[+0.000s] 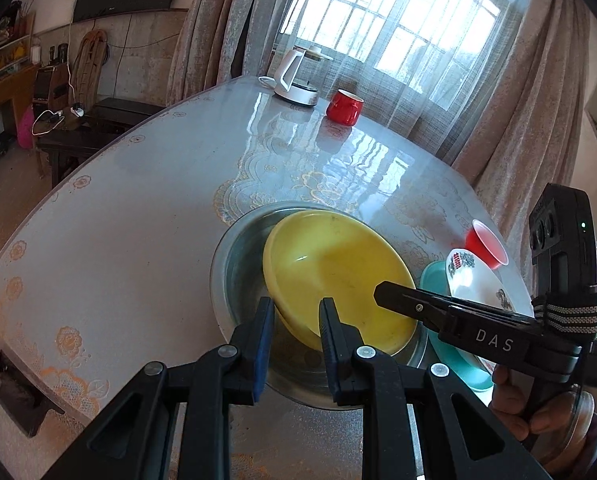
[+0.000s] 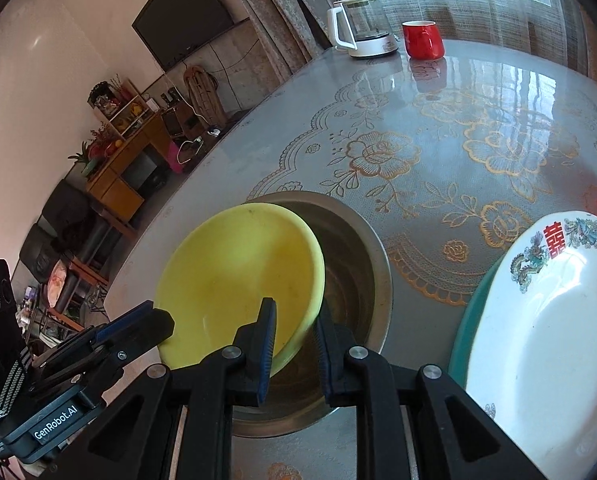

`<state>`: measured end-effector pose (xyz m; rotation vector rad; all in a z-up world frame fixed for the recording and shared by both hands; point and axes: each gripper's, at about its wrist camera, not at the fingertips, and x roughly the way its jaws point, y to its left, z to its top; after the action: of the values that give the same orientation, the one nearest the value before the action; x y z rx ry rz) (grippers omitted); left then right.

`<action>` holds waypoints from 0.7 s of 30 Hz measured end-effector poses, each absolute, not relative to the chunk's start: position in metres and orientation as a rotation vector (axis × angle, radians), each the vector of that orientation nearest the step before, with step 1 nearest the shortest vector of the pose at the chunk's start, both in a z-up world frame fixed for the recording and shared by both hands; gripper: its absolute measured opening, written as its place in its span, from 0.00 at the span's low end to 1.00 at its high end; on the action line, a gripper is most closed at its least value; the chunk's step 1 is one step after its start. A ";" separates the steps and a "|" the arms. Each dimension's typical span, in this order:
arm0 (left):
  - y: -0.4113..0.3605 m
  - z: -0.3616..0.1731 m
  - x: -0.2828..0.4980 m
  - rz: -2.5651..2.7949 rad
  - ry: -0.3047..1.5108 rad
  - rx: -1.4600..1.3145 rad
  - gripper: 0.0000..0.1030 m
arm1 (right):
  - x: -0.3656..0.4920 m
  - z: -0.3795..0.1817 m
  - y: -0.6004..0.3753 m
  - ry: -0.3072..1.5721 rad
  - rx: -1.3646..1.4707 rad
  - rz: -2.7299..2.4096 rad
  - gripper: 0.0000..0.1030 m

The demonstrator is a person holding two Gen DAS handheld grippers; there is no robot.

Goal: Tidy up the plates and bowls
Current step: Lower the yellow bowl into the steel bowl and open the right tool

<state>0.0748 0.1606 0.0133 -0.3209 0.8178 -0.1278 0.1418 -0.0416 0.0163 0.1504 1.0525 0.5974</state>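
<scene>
Yellow bowl (image 1: 338, 276), pinched at opposite rims by left tool (image 1: 294, 312) and right tool (image 2: 296, 320), is being nested into the steel basin (image 2: 358, 240); next, release evenly.

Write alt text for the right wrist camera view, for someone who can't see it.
The right gripper and the left gripper pinch opposite edges of a yellow bowl, holding it tilted over a steel basin on a floral-patterned table. At right, a white decorated plate lies on a teal plate; a kettle and red mug stand far back.
</scene>
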 end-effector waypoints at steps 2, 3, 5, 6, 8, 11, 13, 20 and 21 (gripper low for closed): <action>0.162 0.009 0.077 -0.117 0.829 -0.322 0.21 | 0.142 0.013 -0.039 1.064 0.141 0.596 0.20; 0.163 0.008 0.077 -0.111 0.831 -0.319 0.21 | 0.142 0.012 -0.037 1.068 0.137 0.595 0.20; 0.162 0.006 0.081 -0.103 0.831 -0.311 0.21 | 0.142 0.010 -0.034 1.070 0.125 0.589 0.21; 0.161 0.005 0.082 -0.102 0.833 -0.307 0.21 | 0.142 0.009 -0.033 1.070 0.117 0.583 0.21; 0.159 0.004 0.083 -0.104 0.834 -0.294 0.21 | 0.141 0.007 -0.031 1.072 0.107 0.576 0.23; 0.154 0.002 0.084 -0.098 0.833 -0.268 0.21 | 0.141 0.007 -0.029 1.065 0.093 0.570 0.23; 0.154 0.000 0.084 -0.103 0.838 -0.268 0.21 | 0.141 0.007 -0.029 1.061 0.085 0.563 0.23; 0.156 -0.002 0.084 -0.102 0.836 -0.275 0.21 | 0.138 0.009 -0.026 1.037 0.029 0.542 0.22; 0.155 -0.003 0.084 -0.103 0.837 -0.275 0.21 | 0.138 0.009 -0.024 1.032 0.016 0.536 0.22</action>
<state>0.0839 0.1553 -0.0026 -0.2746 0.8373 -0.1028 0.1381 -0.0242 0.0092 0.0156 1.0321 0.5362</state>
